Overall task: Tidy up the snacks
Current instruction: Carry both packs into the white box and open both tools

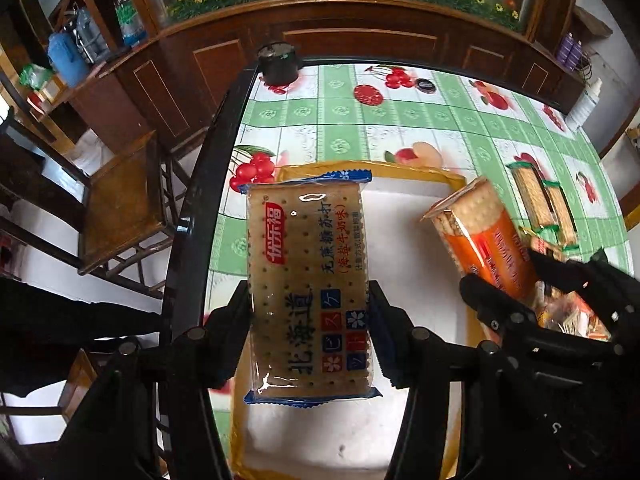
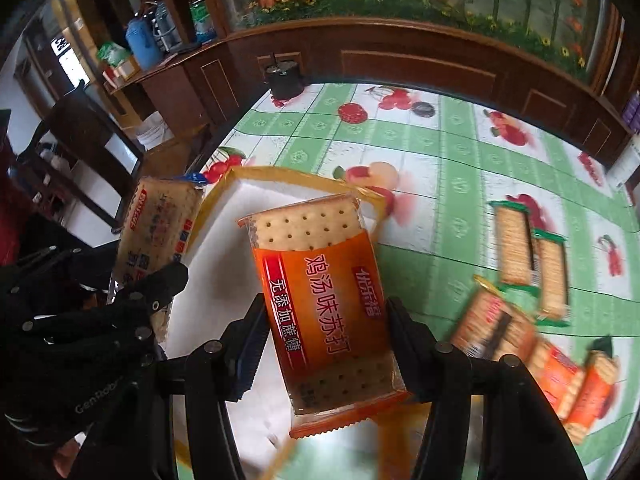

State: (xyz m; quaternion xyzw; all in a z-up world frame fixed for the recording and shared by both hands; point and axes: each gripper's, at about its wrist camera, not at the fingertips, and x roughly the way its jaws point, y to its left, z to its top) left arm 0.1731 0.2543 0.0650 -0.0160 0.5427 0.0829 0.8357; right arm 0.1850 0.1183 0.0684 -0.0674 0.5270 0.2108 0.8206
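Observation:
My left gripper (image 1: 310, 308) is shut on a blue-edged cracker pack (image 1: 308, 280), held over a white tray with a yellow rim (image 1: 456, 180) near the table's left edge. In the right wrist view my right gripper (image 2: 326, 332) is shut on an orange cracker pack (image 2: 324, 304) above the same tray (image 2: 296, 178). Each view also shows the other gripper: the right one (image 1: 532, 276) holds its orange pack (image 1: 480, 232), and the left one's blue pack (image 2: 160, 220) shows at the left. Green-edged packs (image 2: 532, 260) and orange packs (image 2: 568, 380) lie on the cloth to the right.
The table wears a green checked cloth with fruit prints (image 1: 400, 120). A dark pot (image 1: 278, 60) stands at its far left corner. A wooden chair (image 1: 120, 204) sits left of the table, and a wooden cabinet (image 1: 360, 40) runs behind it. A gloved hand (image 2: 80, 340) holds the left gripper.

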